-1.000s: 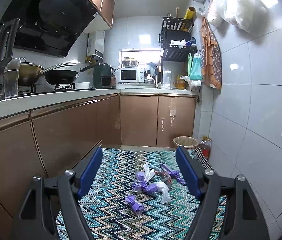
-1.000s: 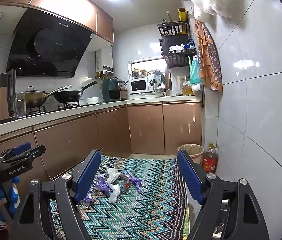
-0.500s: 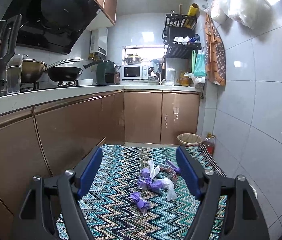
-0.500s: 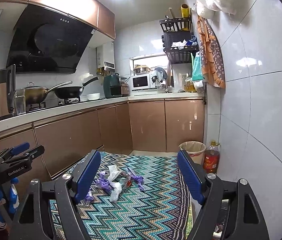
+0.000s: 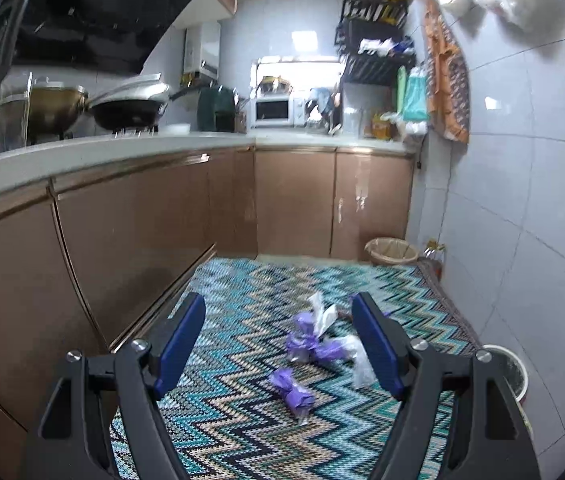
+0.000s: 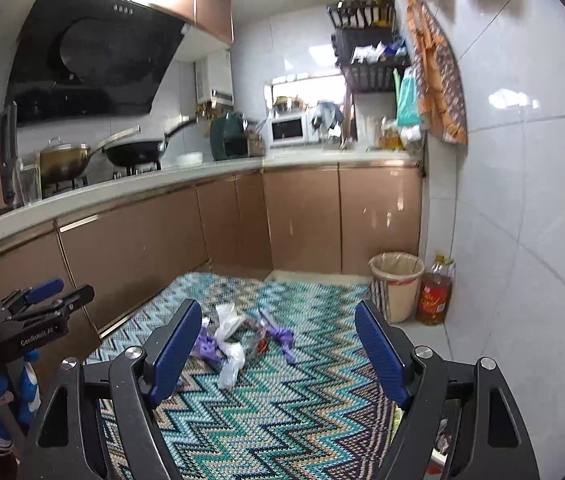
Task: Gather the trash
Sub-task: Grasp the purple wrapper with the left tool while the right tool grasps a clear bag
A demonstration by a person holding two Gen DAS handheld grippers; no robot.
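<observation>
Kitchen floor with a zigzag rug (image 5: pixel 242 432): crumpled purple and clear wrappers (image 5: pixel 314 344) lie scattered mid-rug (all loose). Left gripper (image 5: pixel 278 340) and right gripper (image 6: pixel 278 346) hover above, jaws apart, empty. A lined wastebasket (image 6: pixel 396 280) stands beyond, against the tiled wall.

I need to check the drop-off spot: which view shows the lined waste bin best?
The right wrist view: the waste bin shows its rim, liner and whole side, standing beside the oil bottle. In the left wrist view the bin looks smaller and only its upper part is seen.
</observation>
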